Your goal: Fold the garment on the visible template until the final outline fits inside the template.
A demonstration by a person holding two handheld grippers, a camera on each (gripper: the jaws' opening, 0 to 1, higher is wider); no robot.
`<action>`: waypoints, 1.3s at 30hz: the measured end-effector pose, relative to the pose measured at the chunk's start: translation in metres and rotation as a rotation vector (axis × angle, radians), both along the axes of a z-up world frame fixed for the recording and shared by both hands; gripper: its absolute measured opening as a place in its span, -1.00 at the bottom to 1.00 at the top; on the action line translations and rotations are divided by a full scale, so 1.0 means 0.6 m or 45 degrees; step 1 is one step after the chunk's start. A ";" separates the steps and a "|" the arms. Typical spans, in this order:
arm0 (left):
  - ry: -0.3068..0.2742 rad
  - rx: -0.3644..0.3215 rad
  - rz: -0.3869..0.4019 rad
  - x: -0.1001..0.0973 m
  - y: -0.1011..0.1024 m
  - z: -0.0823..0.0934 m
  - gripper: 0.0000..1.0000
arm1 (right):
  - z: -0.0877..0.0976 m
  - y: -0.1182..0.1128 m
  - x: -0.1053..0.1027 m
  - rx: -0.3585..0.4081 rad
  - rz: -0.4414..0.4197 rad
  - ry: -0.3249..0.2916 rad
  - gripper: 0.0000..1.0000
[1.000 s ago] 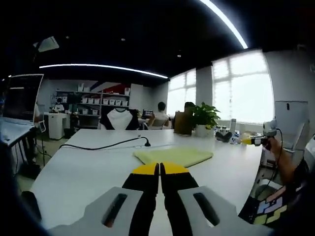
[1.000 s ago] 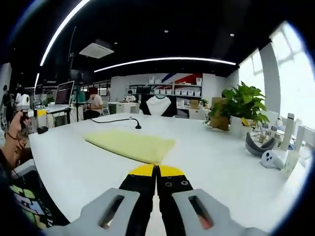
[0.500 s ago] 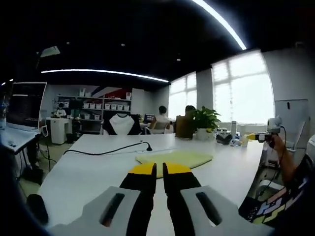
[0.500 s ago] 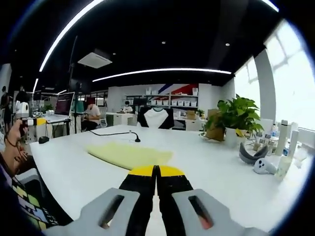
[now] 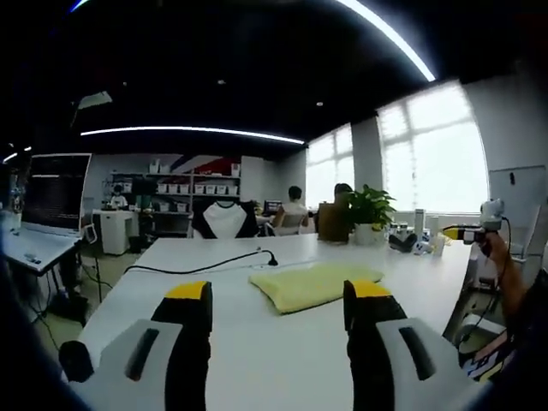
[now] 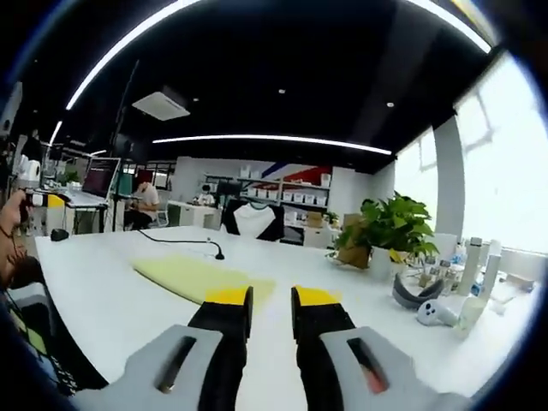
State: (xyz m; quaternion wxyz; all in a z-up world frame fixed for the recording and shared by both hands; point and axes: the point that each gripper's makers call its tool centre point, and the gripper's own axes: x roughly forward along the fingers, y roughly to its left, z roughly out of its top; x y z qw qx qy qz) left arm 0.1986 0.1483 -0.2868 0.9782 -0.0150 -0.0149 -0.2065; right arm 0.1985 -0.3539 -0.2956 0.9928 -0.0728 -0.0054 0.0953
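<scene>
— Both pairs of jaws have parted since a second ago: the left gripper (image 5: 280, 295) went from closed to spread wide, and the right gripper (image 6: 271, 301) from closed to a narrow gap. Neither holds anything.

— And the garment?

— That yellow garment (image 5: 313, 283) lies flat on the white table (image 5: 128, 287), already folded into a compact pad, ahead of both grippers and touching neither. From the right gripper view it shows as a low yellow slab (image 6: 199, 277) just beyond the jaw tips. I can't make out any template outline under it.

— How will it handle?

— My guess is soft, light and limp: it will sag and drag if lifted by one point. Better to pinch a corner or the near edge, all layers together, one gripper at each end of that edge, and carry it over slowly so the fold doesn't open.

— Anything in the way?

— A black cable (image 5: 201, 263) runs across the table just behind the cloth, close to its far edge. Well to the side stand a potted plant (image 6: 387, 235), a white controller (image 6: 438, 312) and some bottles. People sit at desks far behind.
</scene>
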 end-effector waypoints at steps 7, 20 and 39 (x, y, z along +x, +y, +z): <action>-0.035 0.033 0.027 -0.023 0.009 0.022 0.51 | 0.013 -0.001 -0.009 -0.020 -0.032 -0.018 -0.08; -0.051 -0.008 0.120 -0.031 0.038 0.042 0.99 | 0.016 -0.037 -0.009 -0.036 -0.144 -0.024 0.70; -0.030 0.085 0.085 -0.027 0.024 0.027 0.99 | 0.004 -0.037 -0.014 0.043 -0.107 0.034 0.99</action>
